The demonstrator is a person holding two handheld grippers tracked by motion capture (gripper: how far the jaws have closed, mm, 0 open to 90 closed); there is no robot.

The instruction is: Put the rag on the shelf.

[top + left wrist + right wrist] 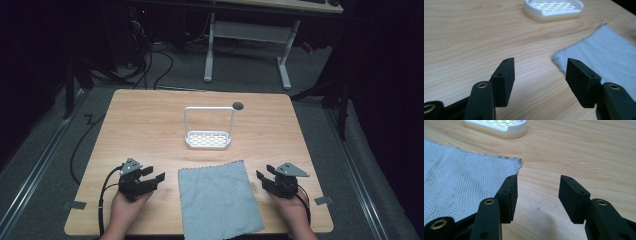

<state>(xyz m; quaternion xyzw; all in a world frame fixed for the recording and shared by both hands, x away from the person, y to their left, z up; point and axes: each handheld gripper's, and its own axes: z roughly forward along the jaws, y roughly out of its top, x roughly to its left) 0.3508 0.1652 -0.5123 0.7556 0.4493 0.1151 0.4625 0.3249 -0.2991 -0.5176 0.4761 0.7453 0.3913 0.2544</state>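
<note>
**Cloth flat between two idle claws**

The grey waffle-weave cloth [219,200] lies spread on the bench [140,125], near edge overhanging. The left claw [152,178] and right claw [263,178] flank it, both with jaws apart and empty. Likely limp and light; pinch its corners. A white rack [208,139] stands beyond.

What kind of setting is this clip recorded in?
Probably a lab or workshop recording station, not a home: a light wooden table on grey carpet, dark surroundings, black cables on the floor, and a white-legged height-adjustable desk behind.
</note>
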